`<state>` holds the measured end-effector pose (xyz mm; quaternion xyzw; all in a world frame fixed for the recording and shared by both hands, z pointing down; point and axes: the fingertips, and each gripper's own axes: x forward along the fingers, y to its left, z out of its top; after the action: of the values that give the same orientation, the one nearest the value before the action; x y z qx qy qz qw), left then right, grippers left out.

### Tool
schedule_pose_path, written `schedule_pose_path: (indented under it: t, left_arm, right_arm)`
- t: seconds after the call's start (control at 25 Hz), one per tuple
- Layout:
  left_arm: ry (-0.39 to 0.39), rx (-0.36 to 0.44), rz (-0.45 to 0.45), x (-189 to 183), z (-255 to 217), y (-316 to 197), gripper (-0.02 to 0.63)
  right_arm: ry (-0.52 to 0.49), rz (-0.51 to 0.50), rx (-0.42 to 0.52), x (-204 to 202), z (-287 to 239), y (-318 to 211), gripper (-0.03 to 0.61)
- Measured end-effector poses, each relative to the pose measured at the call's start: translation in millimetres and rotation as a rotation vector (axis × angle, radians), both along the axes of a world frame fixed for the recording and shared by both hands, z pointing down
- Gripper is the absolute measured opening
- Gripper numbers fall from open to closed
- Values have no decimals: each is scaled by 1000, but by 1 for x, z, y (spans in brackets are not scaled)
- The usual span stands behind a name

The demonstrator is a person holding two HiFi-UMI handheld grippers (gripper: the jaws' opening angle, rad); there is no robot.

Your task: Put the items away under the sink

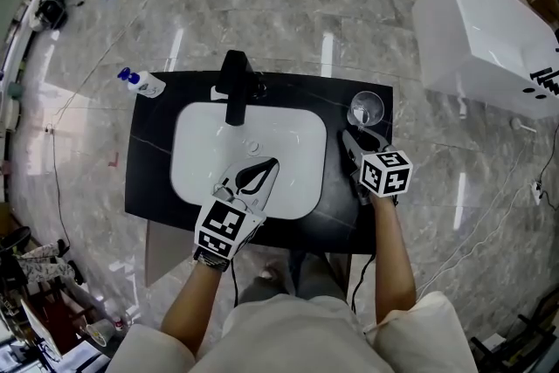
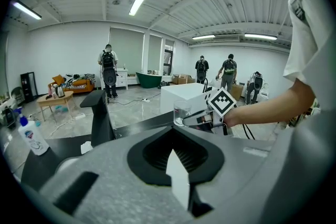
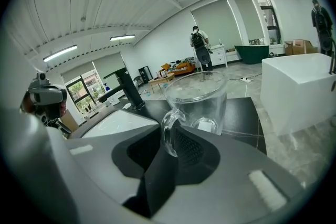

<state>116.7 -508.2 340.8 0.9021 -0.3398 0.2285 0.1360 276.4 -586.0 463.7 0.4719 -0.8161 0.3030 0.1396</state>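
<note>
Right gripper [image 3: 170, 131] — jaws pinching glass mug [image 3: 202, 94] handle.

One mug [image 1: 366, 109] at centre right, one bottle [image 1: 140, 83] at left, one tap [image 1: 234, 87], one basin [image 1: 249, 155], one tub [image 1: 485, 35] upper right; two grippers, left gripper [image 1: 262, 173] and right gripper [image 1: 353, 141]; four people [image 2: 108, 68] across the middle of the left gripper view

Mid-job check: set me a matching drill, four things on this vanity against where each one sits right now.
Things:
1. soap bottle
2. glass mug
3. faucet
4. left tool

Places:
A. over the white basin
B. handle in the jaws of the right tool
C. back left corner of the counter
D. behind the basin, in the middle

Pairs: 1-C, 2-B, 3-D, 4-A
</note>
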Motion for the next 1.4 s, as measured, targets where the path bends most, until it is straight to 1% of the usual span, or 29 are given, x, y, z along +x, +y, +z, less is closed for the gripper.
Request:
schedule_pose_path:
  t: [0.08, 0.24, 0.48, 0.68, 0.84, 1.04, 1.16, 1.32, 1.4]
  left_arm:
    - [7, 18, -5, 1, -6, 0, 0]
    - [16, 61, -26, -4, -19, 1, 0]
    - [18, 80, -51, -15, -29, 7, 0]
    - [25, 78, -78, -21, -33, 18, 0]
    - [34, 76, -118, -32, -35, 23, 0]
    - [49, 105, -155, -45, -49, 34, 0]
    - [64, 116, -168, -53, -55, 46, 0]
    - [77, 130, -156, -58, -63, 68, 0]
    - [97, 138, -154, -60, -68, 79, 0]
  right_arm:
    - [22, 3, 2, 2, 0, -1, 52]
    - [79, -16, 17, 2, -1, -3, 38]
    - [112, -56, 64, 2, -11, -3, 29]
    - [86, -76, 62, 9, -16, 1, 29]
    - [60, -82, 63, 6, -21, -2, 28]
    - [37, -99, 54, -2, -31, 12, 21]
    - [27, -99, 78, -8, -44, 24, 18]
    - [16, -117, 125, -19, -72, 44, 18]
    - [14, -122, 146, -23, -87, 55, 18]
